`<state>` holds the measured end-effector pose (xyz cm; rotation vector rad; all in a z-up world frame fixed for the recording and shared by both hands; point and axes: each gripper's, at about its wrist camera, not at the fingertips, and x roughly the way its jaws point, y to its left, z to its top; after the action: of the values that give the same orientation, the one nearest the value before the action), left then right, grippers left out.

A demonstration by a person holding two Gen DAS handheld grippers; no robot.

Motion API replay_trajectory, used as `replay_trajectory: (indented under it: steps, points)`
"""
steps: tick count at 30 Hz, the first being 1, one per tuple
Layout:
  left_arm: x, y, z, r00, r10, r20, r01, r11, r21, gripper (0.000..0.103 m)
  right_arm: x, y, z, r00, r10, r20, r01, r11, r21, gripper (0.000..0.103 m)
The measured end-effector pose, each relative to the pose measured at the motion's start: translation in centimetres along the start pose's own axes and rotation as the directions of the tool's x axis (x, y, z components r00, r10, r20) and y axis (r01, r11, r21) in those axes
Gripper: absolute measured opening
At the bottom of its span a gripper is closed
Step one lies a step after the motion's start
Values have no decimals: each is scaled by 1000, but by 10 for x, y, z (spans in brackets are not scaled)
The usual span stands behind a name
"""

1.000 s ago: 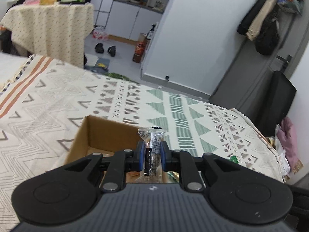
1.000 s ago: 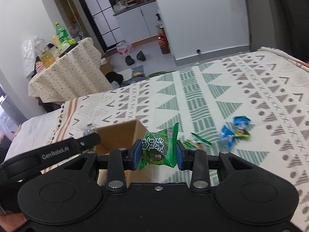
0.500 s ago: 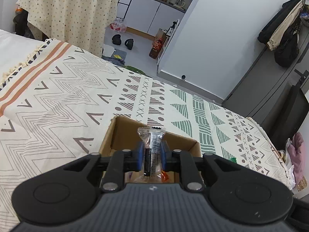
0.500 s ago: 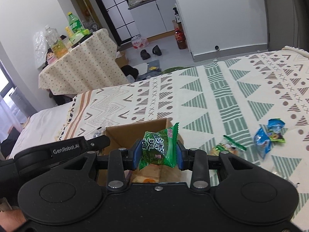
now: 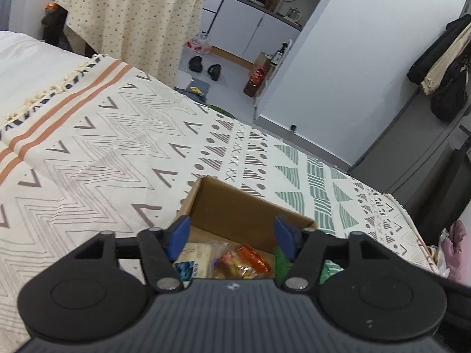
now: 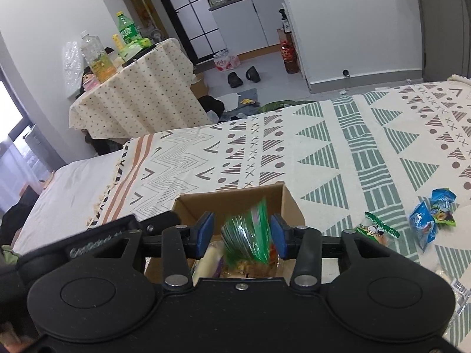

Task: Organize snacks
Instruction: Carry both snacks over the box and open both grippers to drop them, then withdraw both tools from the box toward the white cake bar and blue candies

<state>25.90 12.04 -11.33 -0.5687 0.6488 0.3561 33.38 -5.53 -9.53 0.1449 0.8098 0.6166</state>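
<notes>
Blue pads [image 5: 180, 236] of the left gripper [image 5: 232, 235] spread wide, nothing between them; poised directly over the open cardboard box [image 5: 250, 214]. Blue pads also on the right gripper [image 6: 242, 236], likewise parted, with a green snack packet [image 6: 250, 235] blurred in the gap, touching neither pad as far as can be told; probably dropping free toward the box [image 6: 235, 203] beneath.

Step in hand, by judgement: the release of snacks into the box; left side apparently done, right side mid-drop. Next move likely calls for lifting both grippers clear, then swinging right toward the loose snacks on the patterned blanket [image 6: 368, 147]; a low, level approach needed, since thin wrappers lie flat on soft cloth and may slide or crumple.

Inside the box, from the left wrist view: a pale yellowish packet [image 5: 200, 253] to the left, an orange-and-yellow wrapped snack [image 5: 244, 261] in the middle, a hint of green at the right edge; contents partly hidden behind the gripper body. Outside it, to the right, on the blanket: a small green-edged packet [image 6: 376, 229] near the box, two blue packets [image 6: 432, 217] farther out, touching each other; something pale at the far right edge, too cut off to name.
</notes>
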Motion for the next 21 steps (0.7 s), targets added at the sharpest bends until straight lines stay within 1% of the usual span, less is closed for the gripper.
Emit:
replay_trajectory:
  steps: [2, 3, 5, 7, 15, 21]
  points:
    - [-3, 0, -1, 1000, 5, 5, -5, 1000, -2, 76, -2, -4, 0, 1000, -3, -4, 3, 1000, 15, 48]
    - [-5, 0, -2, 1000, 5, 6, -5, 1000, -8, 78, -4, -6, -1, 1000, -11, -5, 12, 1000, 20, 51]
    - [-8, 0, -5, 1000, 10, 7, -10, 1000, -20, 84, -9, -11, -3, 1000, -29, -4, 29, 999, 30, 52]
    - [-9, -4, -7, 1000, 18, 1, -18, 1000, -17, 87, -14, -17, -6, 999, -48, -3, 48, 998, 46, 55]
    - [-13, -29, -18, 999, -10, -34, 12, 998, 62, 89, -39, -45, -24, 993, -114, -35, 116, 992, 57, 60]
    - [-18, -55, -31, 997, -45, -64, 55, 987, 153, 91, -64, -70, -32, 984, -171, -49, 173, 983, 58, 61]
